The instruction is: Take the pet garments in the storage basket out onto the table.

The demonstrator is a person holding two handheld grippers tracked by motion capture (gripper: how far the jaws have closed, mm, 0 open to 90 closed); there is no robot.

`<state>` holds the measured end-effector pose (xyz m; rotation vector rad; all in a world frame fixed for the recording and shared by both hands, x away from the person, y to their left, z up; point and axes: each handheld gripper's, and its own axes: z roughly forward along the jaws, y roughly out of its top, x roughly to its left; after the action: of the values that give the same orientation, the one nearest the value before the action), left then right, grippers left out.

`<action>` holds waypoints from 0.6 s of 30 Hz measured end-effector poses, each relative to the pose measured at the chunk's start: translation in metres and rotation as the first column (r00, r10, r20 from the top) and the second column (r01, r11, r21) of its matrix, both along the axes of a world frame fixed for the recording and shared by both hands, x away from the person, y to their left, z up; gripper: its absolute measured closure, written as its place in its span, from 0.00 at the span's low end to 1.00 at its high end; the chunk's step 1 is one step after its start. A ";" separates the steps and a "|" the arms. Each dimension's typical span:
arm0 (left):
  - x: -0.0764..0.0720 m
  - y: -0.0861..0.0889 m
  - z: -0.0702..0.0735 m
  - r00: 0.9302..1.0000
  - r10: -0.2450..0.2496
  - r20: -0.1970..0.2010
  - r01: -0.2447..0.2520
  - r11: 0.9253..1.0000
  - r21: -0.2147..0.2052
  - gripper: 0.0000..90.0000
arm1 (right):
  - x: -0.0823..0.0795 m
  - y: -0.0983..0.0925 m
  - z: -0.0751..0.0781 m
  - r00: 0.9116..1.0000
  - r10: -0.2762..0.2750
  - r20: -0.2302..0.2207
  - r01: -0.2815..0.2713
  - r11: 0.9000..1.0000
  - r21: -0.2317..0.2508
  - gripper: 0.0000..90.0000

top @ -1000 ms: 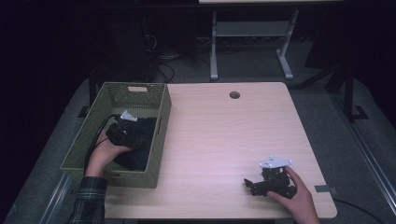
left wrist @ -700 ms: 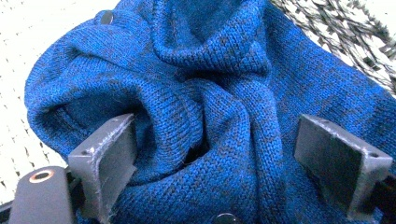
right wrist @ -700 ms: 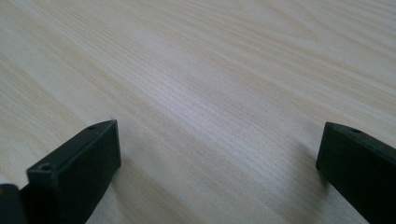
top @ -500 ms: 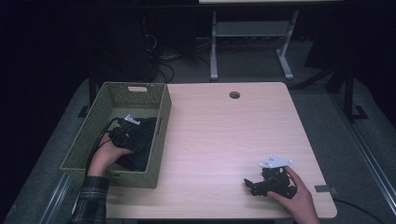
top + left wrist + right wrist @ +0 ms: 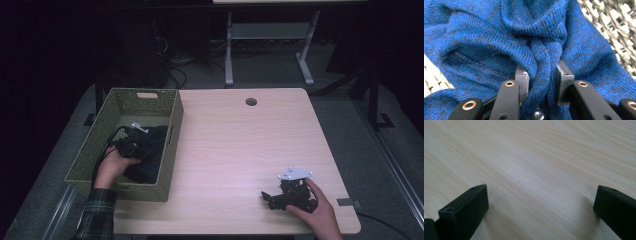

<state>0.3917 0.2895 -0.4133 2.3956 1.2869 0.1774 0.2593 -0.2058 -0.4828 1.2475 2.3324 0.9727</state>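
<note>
Jaws clamped on blue knit point(image 5: 544, 62) inside green basket point(image 5: 170, 145)

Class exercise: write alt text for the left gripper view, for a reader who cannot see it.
The left gripper pinches a thick fold of blue knitted fabric between its two jaws. Woven basket wall shows at the upper right.

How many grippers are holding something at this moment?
1. The left gripper in the green basket has its fingers pinching a fold of blue knit cloth; the right gripper rests open on the table.
</note>
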 end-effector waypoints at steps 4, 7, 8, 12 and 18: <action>-0.001 0.006 0.008 0.999 0.026 0.030 -0.024 0.998 -0.055 0.78 | 0.000 0.000 0.000 1.000 0.000 0.000 0.000 1.000 0.000 0.00; -0.003 0.011 0.015 0.997 0.043 0.064 -0.038 0.996 -0.079 0.79 | 0.000 0.000 0.000 1.000 0.000 0.000 0.000 1.000 0.000 0.00; -0.004 0.012 0.018 0.996 0.047 0.075 -0.041 0.996 -0.084 0.79 | 0.000 0.000 0.000 1.000 0.000 0.000 0.000 1.000 0.000 0.00; -0.008 0.020 0.031 0.987 0.080 0.141 -0.064 0.992 -0.111 0.79 | 0.000 0.000 0.000 1.000 0.000 0.000 0.000 1.000 0.000 0.00; -0.017 0.036 0.049 0.963 0.138 0.230 -0.090 0.974 -0.206 0.79 | 0.000 0.000 0.000 1.000 0.003 0.004 -0.003 1.000 -0.001 0.00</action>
<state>0.3743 0.3253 -0.3639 2.0649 1.2651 0.3521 0.2597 -0.2060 -0.4829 1.2405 2.3322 0.9736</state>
